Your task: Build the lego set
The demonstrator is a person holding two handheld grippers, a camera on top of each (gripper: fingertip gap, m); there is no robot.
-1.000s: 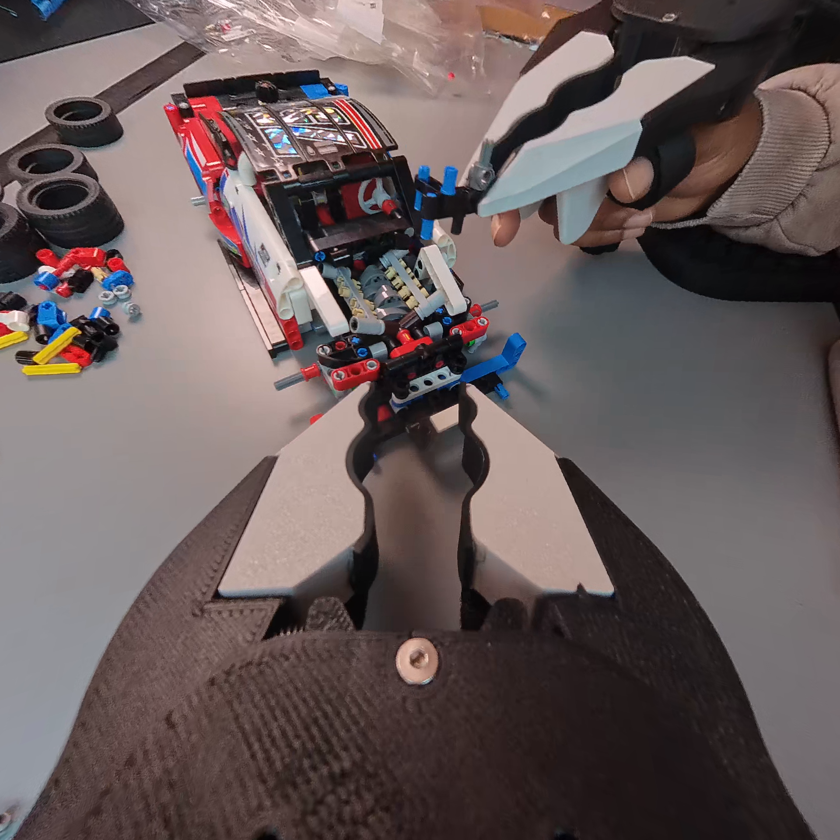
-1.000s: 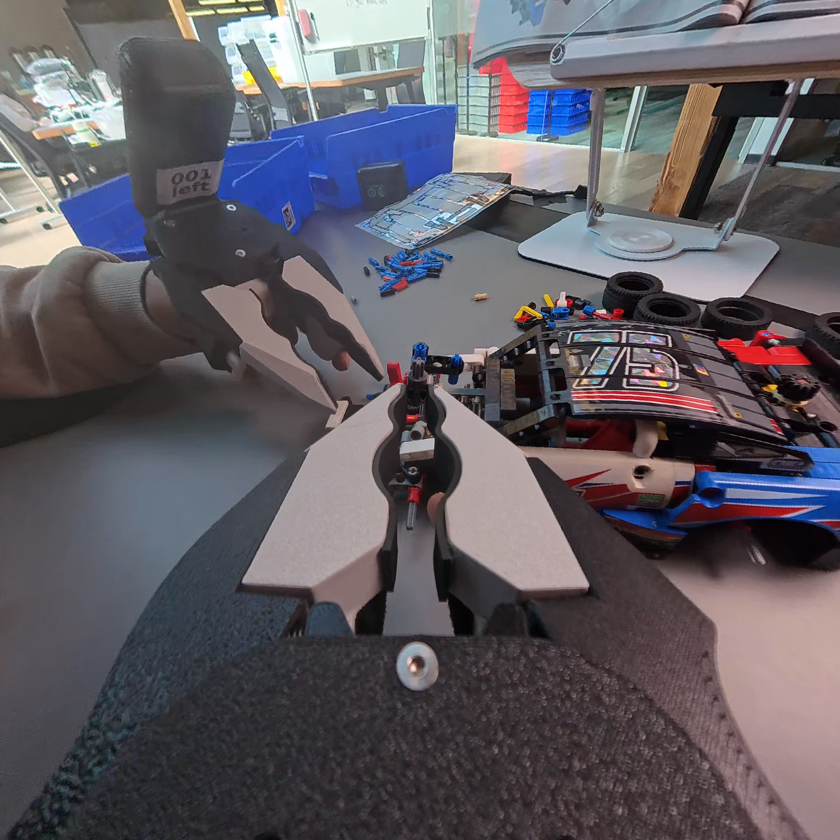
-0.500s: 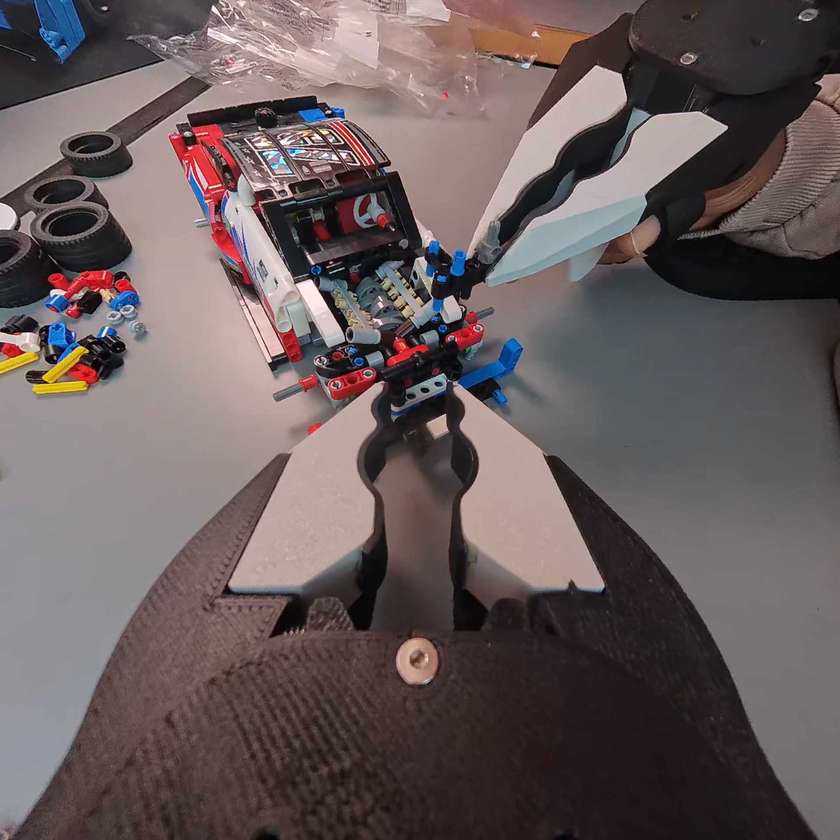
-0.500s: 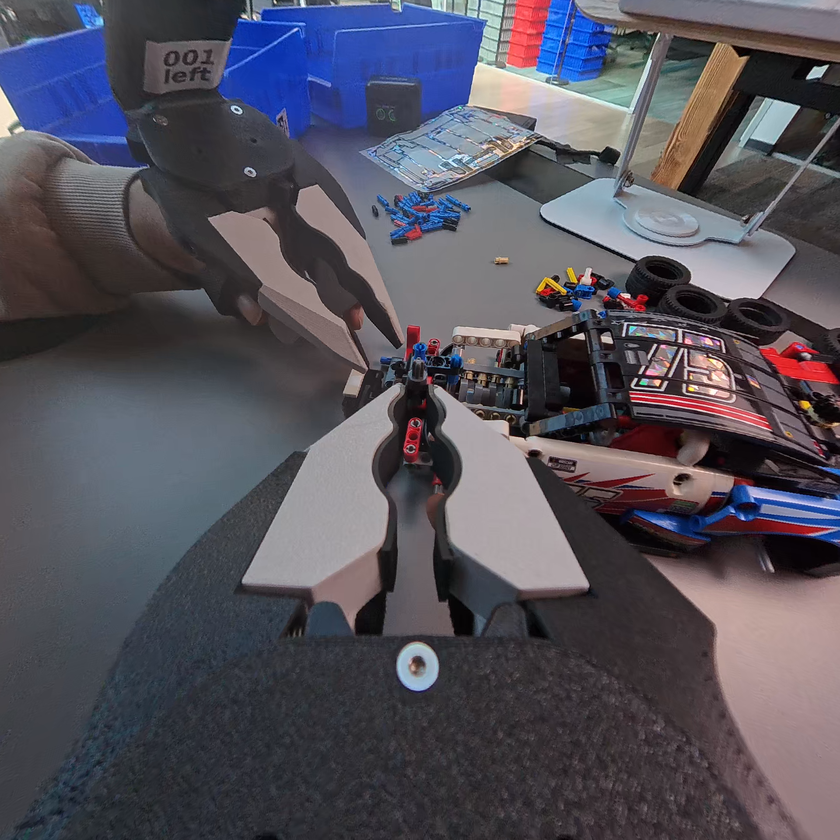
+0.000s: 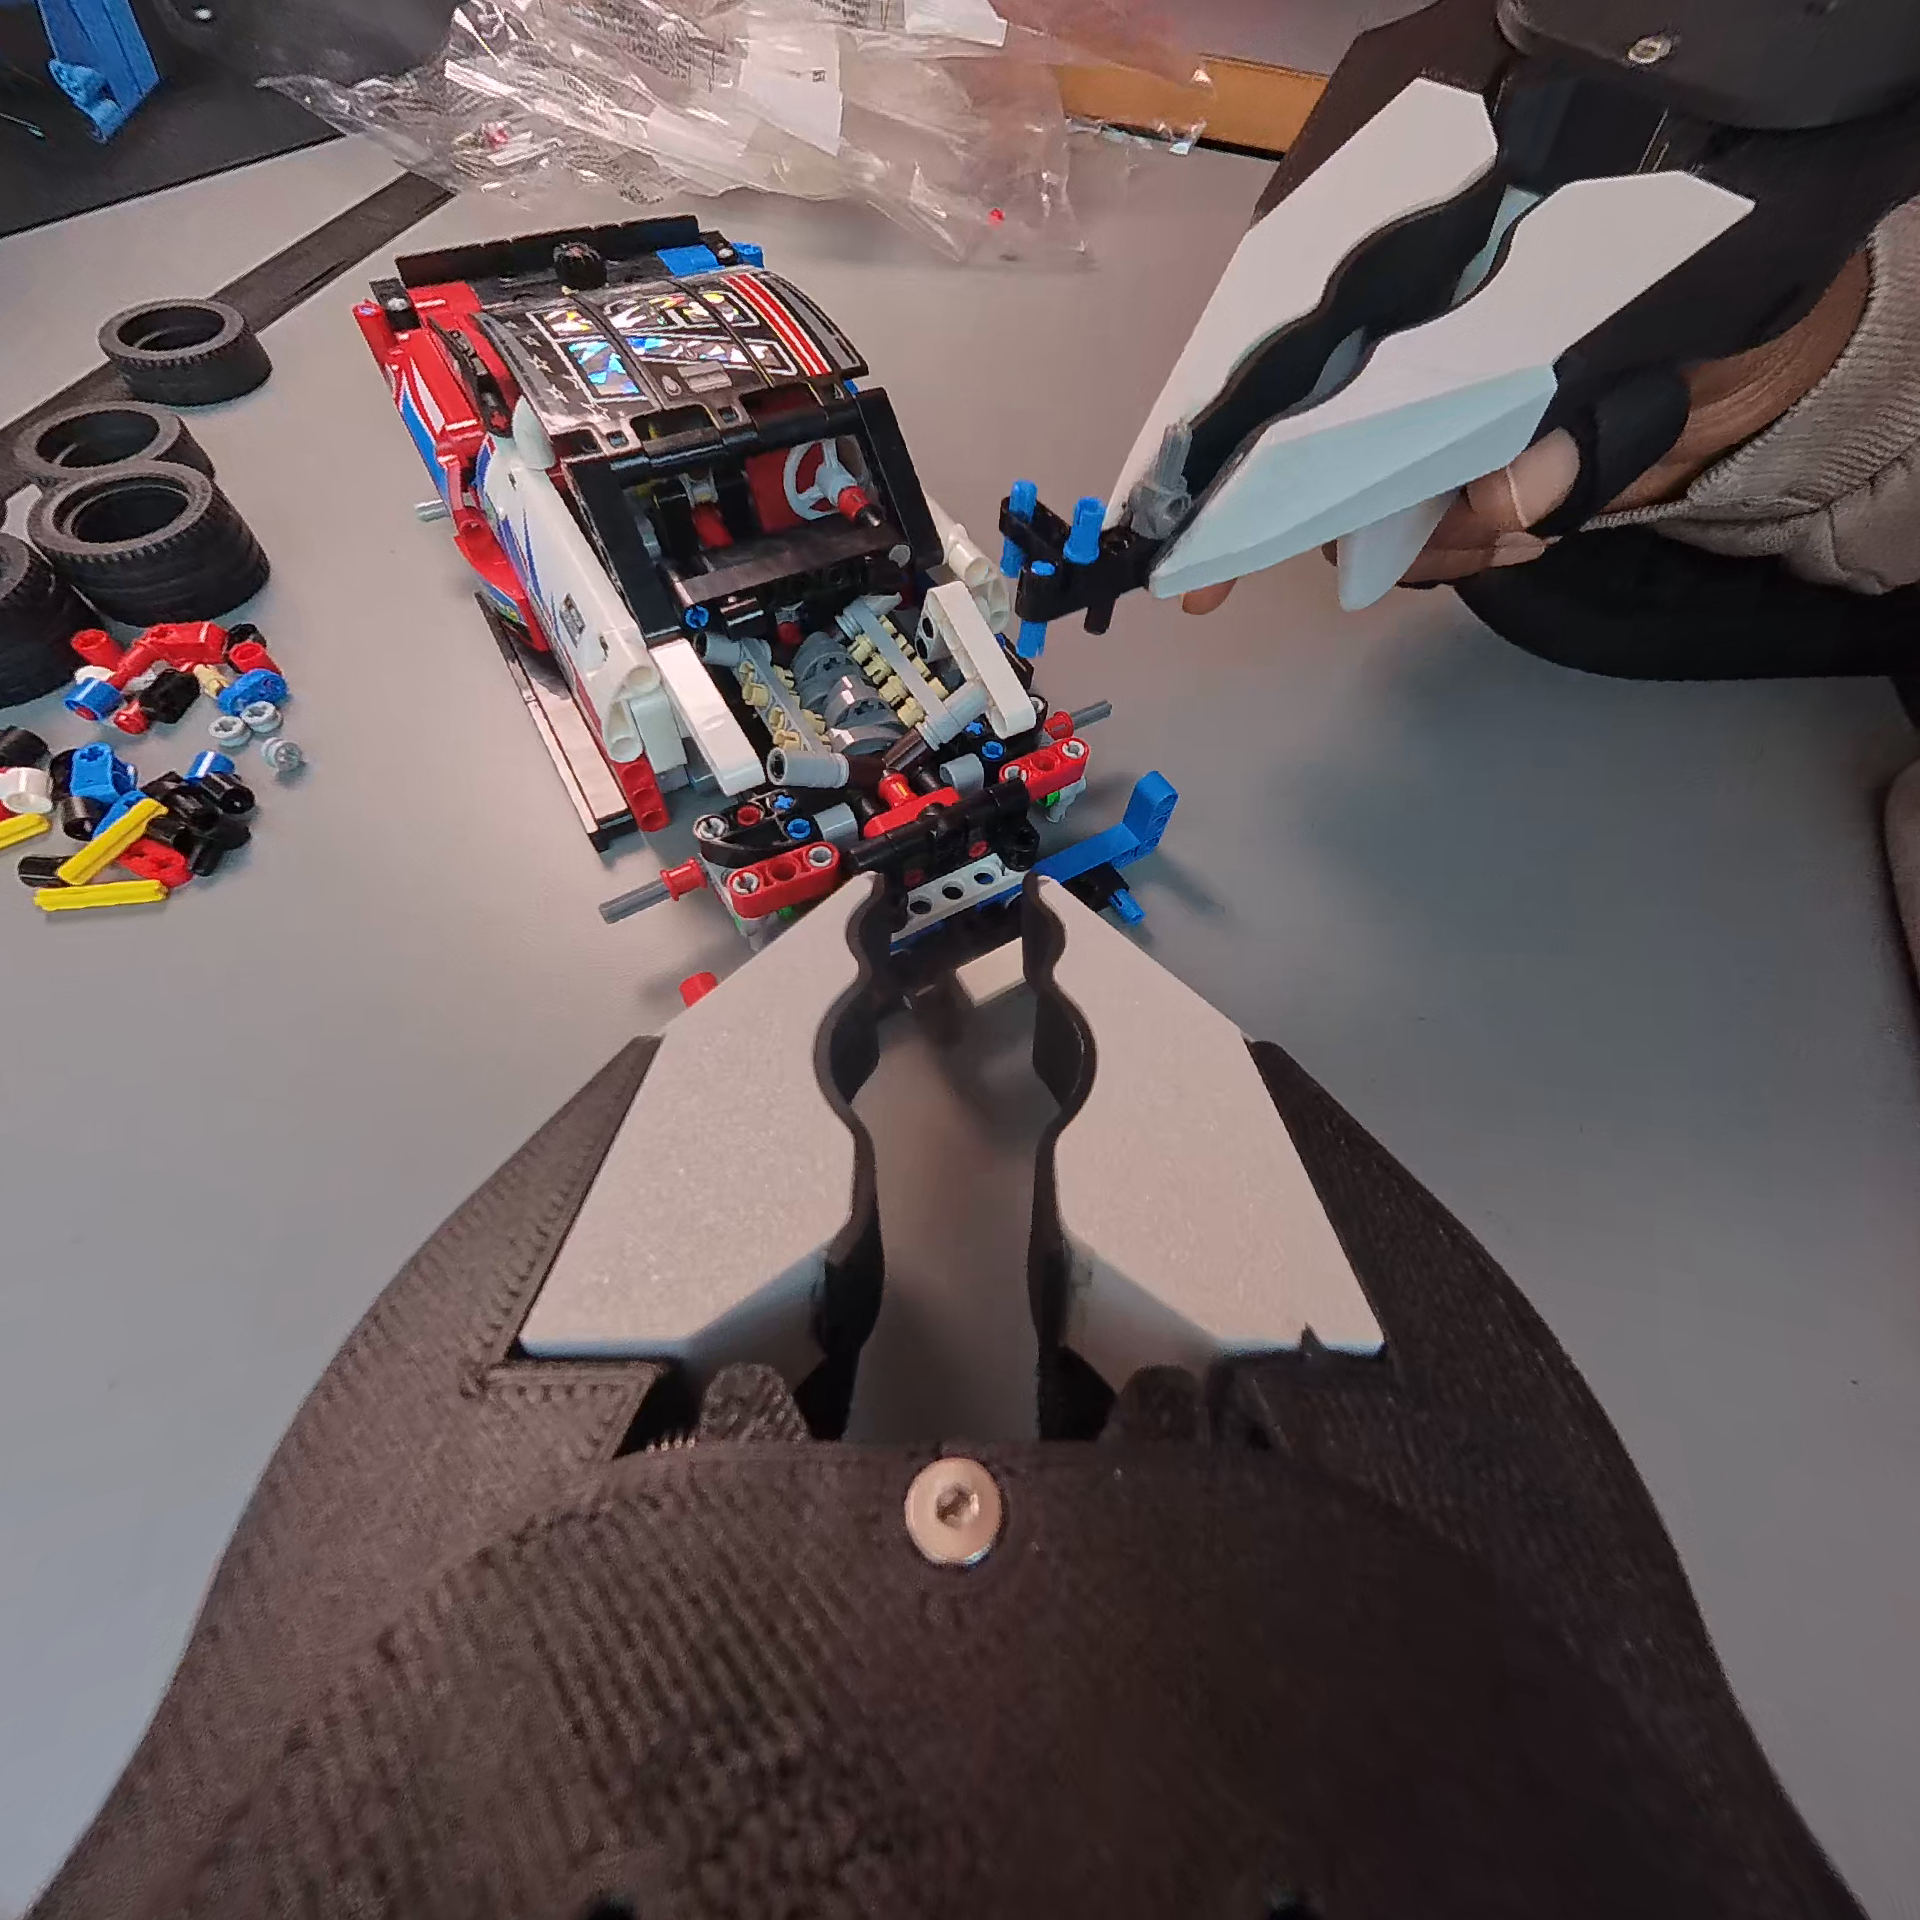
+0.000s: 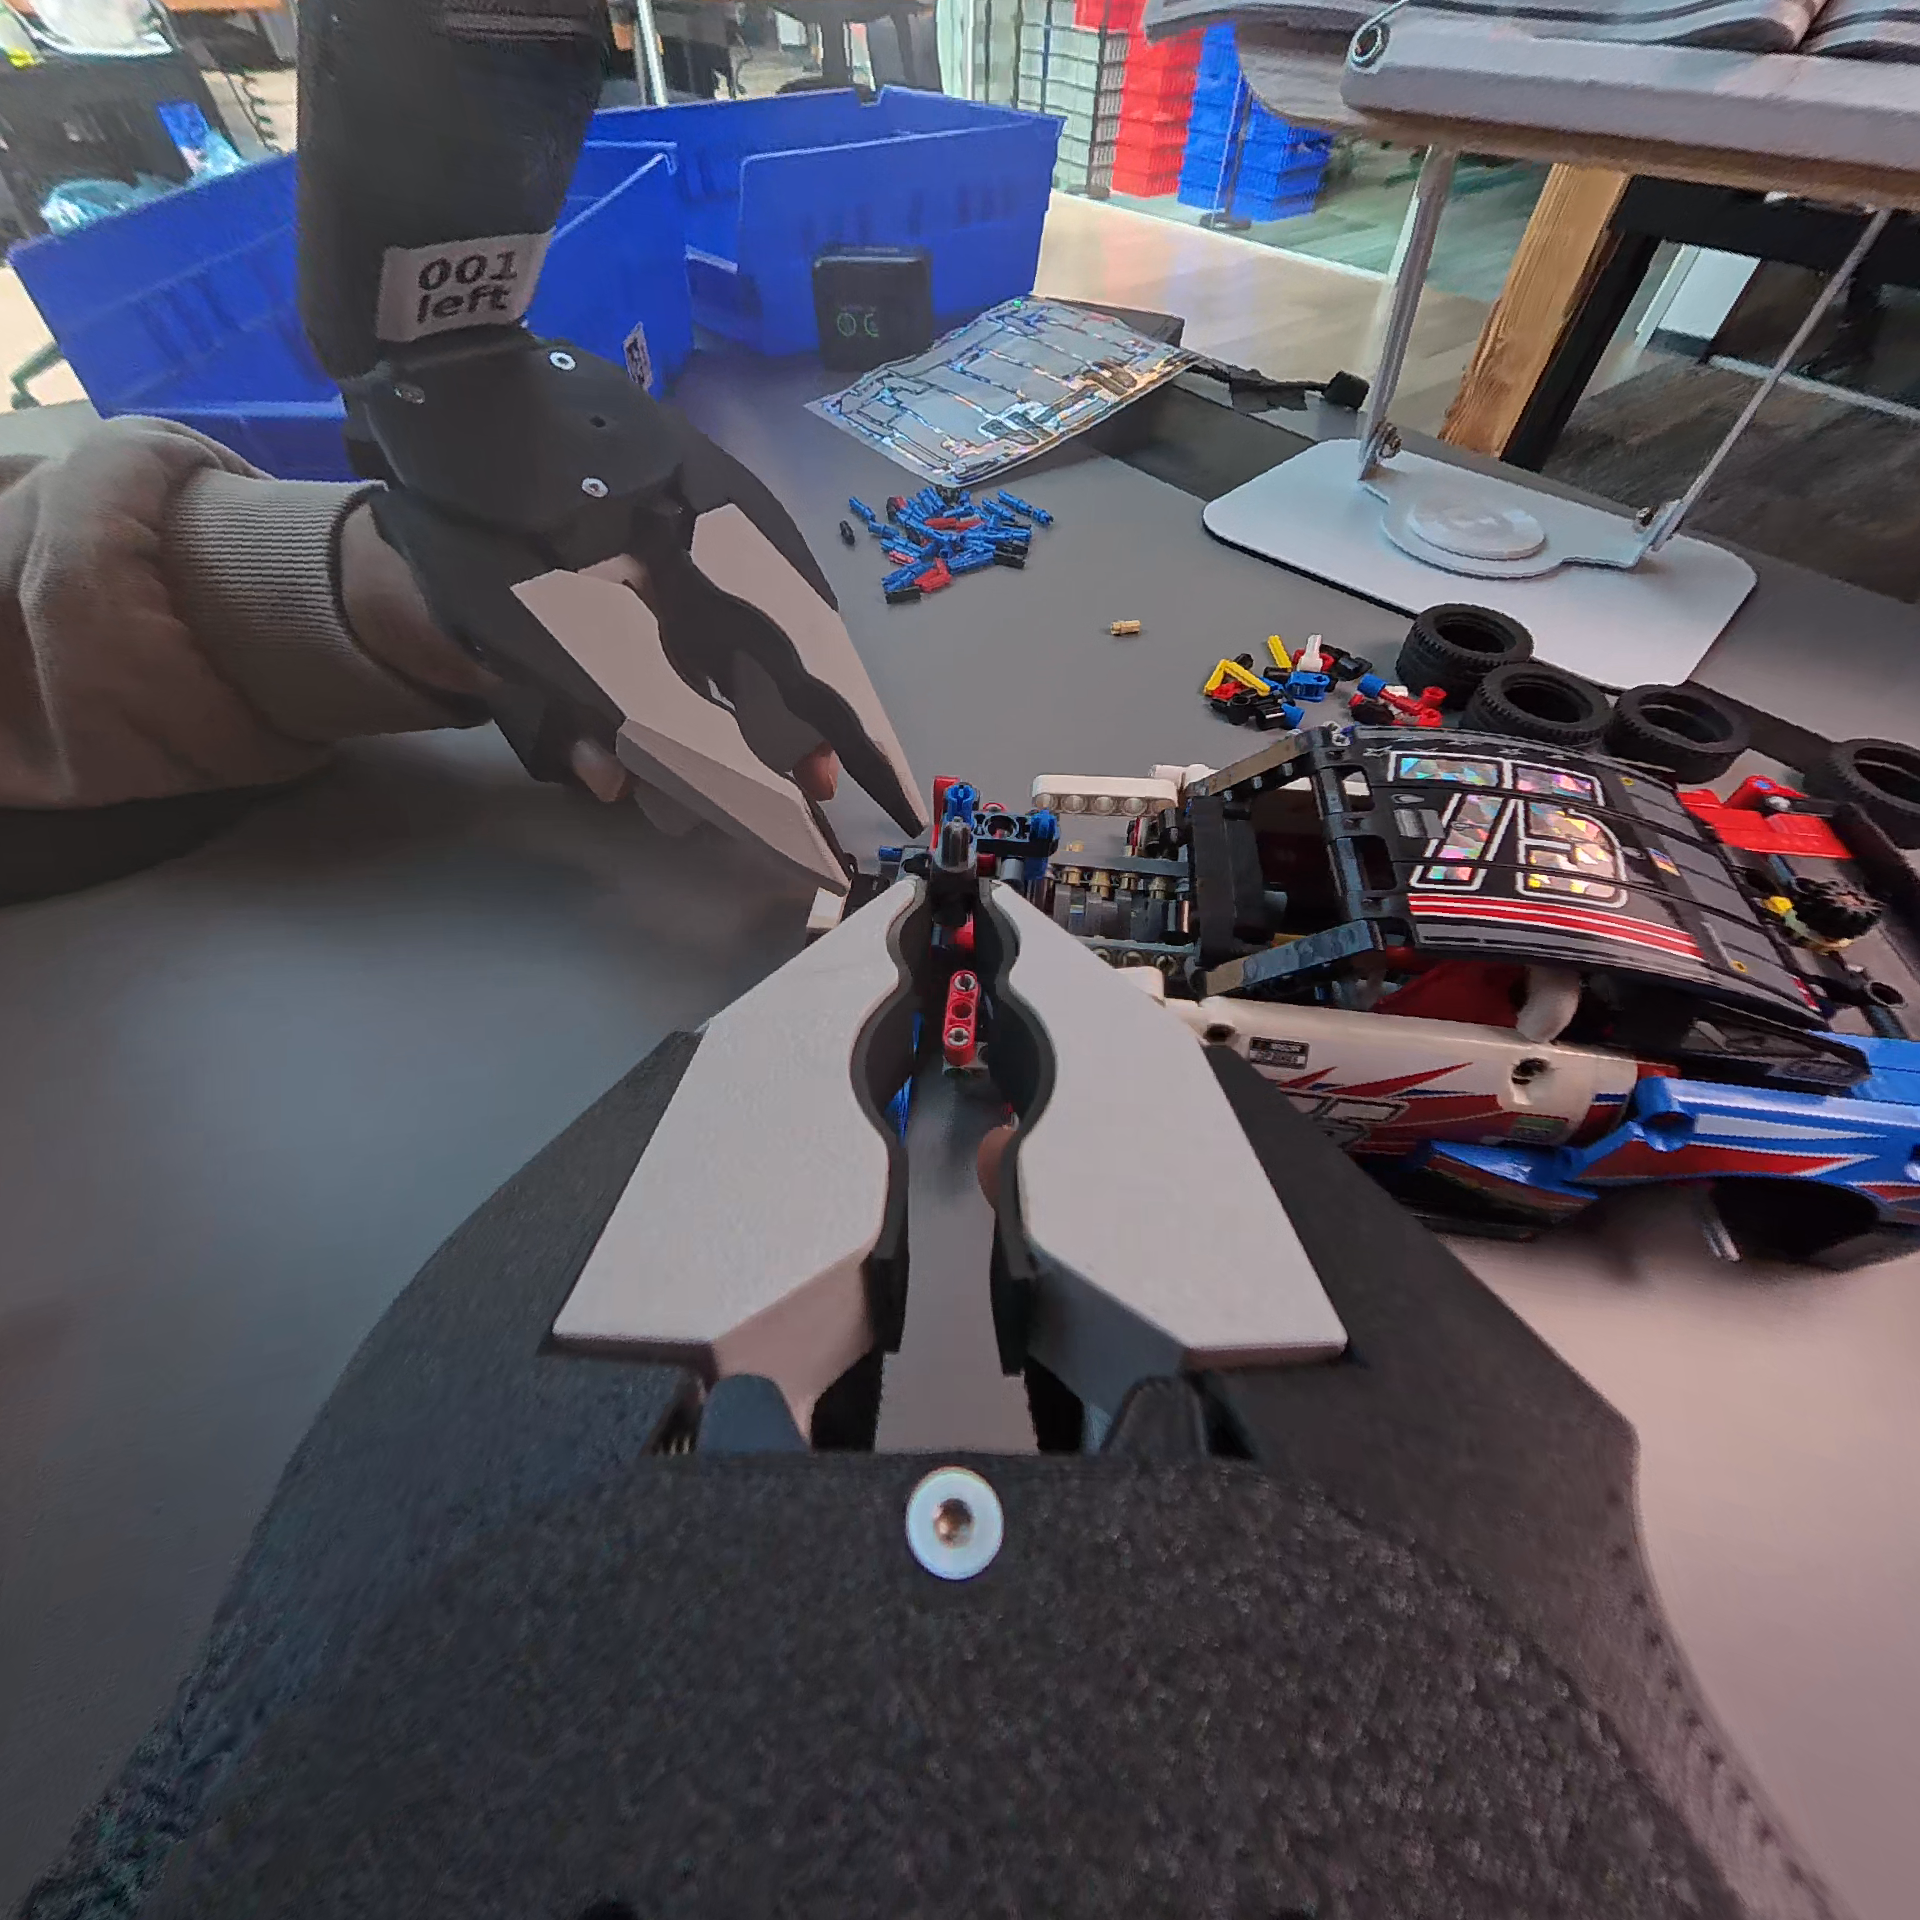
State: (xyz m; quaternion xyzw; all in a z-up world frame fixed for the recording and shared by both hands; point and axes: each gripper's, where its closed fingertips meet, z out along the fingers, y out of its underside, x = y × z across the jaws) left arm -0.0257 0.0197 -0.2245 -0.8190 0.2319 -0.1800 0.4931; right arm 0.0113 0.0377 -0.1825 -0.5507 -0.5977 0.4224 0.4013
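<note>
- A half-built red, white and blue toy-brick race car [image 5: 665,499] with a black roof bearing shiny stickers lies on the grey table [image 5: 1455,1039], its open engine end turned toward the left gripper.
- The left gripper [image 5: 951,904], with grey wedge fingers on a black body, has its tips at the car's black and red end frame, one on each side. The jaws stand at a narrow gap; I cannot tell whether they pinch the frame.
- The right gripper [image 5: 1143,540], held by a hand in a beige sleeve, is closed on a small black brick piece with blue pins [image 5: 1060,551], held in the air just beside the car's engine bay.
- A loose blue angled brick [image 5: 1127,831] lies by the car's end.
- To one side sit a pile of small red, blue, black and yellow parts [image 5: 135,758] and several black rubber tyres [image 5: 145,530].
- Behind the car are crumpled clear plastic bags [image 5: 727,94].
- Farther off stand blue plastic bins [image 6: 831,197], a shiny sticker sheet [image 6: 997,384], a heap of blue pins [image 6: 951,540] and a grey metal stand [image 6: 1475,540].
</note>
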